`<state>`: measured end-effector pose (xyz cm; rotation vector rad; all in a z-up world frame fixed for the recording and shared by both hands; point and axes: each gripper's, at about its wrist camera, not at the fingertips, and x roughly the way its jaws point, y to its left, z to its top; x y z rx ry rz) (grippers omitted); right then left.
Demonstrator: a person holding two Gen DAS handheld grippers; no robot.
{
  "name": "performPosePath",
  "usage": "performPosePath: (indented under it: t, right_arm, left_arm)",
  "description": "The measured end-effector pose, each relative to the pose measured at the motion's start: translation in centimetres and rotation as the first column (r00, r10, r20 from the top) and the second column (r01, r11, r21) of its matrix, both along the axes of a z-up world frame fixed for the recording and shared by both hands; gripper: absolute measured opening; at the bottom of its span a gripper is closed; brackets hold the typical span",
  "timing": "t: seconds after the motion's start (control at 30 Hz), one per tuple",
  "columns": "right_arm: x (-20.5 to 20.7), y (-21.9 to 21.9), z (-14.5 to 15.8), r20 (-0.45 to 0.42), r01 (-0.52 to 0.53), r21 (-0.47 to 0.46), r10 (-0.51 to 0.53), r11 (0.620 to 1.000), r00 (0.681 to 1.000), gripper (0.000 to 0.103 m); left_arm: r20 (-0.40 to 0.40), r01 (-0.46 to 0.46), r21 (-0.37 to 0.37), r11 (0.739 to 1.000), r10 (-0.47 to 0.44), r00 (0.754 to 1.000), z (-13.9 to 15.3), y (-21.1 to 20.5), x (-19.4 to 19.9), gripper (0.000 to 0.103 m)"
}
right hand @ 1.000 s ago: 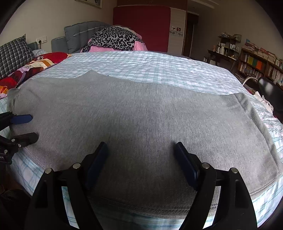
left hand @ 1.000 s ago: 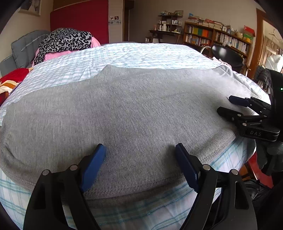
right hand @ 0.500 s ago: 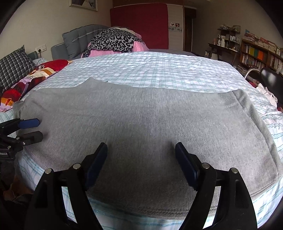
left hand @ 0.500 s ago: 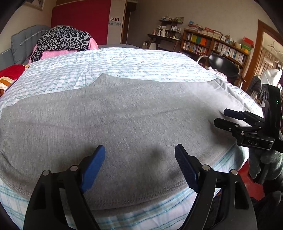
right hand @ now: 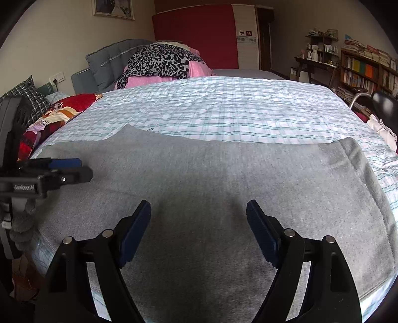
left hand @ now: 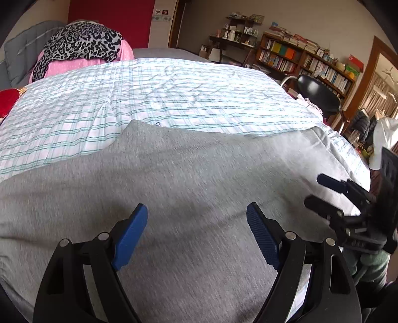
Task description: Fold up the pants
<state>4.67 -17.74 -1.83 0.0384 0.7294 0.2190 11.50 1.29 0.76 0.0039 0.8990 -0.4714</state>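
Right tool [right hand: 198,223] agape over flat grey pants [right hand: 223,179].

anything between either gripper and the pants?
Nothing visible. The grey pants lie flat on the striped bedsheet. Left gripper and right gripper both hover open over bare fabric, with no other item on the cloth.

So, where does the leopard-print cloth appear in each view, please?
Left wrist: the leopard-print cloth is at the upper left, on a pink pile behind the bed.
Right wrist: the cloth is at the top, left of centre, on the same pile.
Shared landmark: the red wall panel stands just right of the cloth in both views.
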Motion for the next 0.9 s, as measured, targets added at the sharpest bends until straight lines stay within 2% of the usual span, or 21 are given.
performPosePath:
  t: [0.1, 0.2, 0.27, 0.33, 0.4, 0.57, 0.67, 0.9]
  right_arm:
    - [-0.2, 1.4, -0.9, -0.006, -0.033, -0.027, 0.032, 0.999, 0.999, 0.080]
    - [-0.5, 2.4, -1.7, 0.001, -0.040, -0.071, 0.040, 0.997, 0.999, 0.083]
    - [-0.6, 2.7, -1.9, 0.010, -0.043, -0.084, 0.044, 0.996, 0.999, 0.085]
    - [-0.7, 2.7, -2.2, 0.013, -0.044, -0.086, 0.046, 0.995, 0.999, 0.086]
    - [-0.8, 2.7, -2.5, 0.018, -0.048, -0.086, 0.049, 0.995, 0.999, 0.086]
    - [-1.0, 2.8, -2.7, 0.029, -0.046, -0.079, 0.049, 0.996, 0.998, 0.086]
    - [-1.1, 2.8, -2.8, 0.037, -0.047, -0.084, 0.050, 0.995, 0.998, 0.086]
    - [-1.4, 2.1, -2.6, 0.043, -0.043, -0.049, 0.045, 0.998, 0.998, 0.086]
  left_arm:
    - [-0.077, -0.018, -0.027, 0.999, 0.016, 0.997, -0.2, 0.5, 3.0, 0.081]
    - [-0.119, -0.018, -0.008, 1.000, 0.017, 0.993, -0.9, 0.1, 5.4, 0.077]
    - [-0.153, -0.025, 0.021, 0.999, 0.028, 0.988, -1.7, -0.4, 7.0, 0.063]
    - [-0.180, -0.025, 0.038, 0.999, 0.032, 0.983, -2.6, -0.7, 8.5, 0.057]
    - [-0.194, -0.031, 0.049, 0.998, 0.040, 0.980, -3.2, -0.7, 9.9, 0.054]
    - [-0.175, -0.058, 0.093, 0.994, 0.074, 0.982, -3.0, -1.2, 12.6, 0.053]
    - [-0.167, -0.077, 0.092, 0.993, 0.091, 0.982, -3.4, -1.1, 14.4, 0.053]
    - [-0.085, -0.089, 0.141, 0.986, 0.101, 0.991, -2.8, -2.0, 14.3, 0.054]
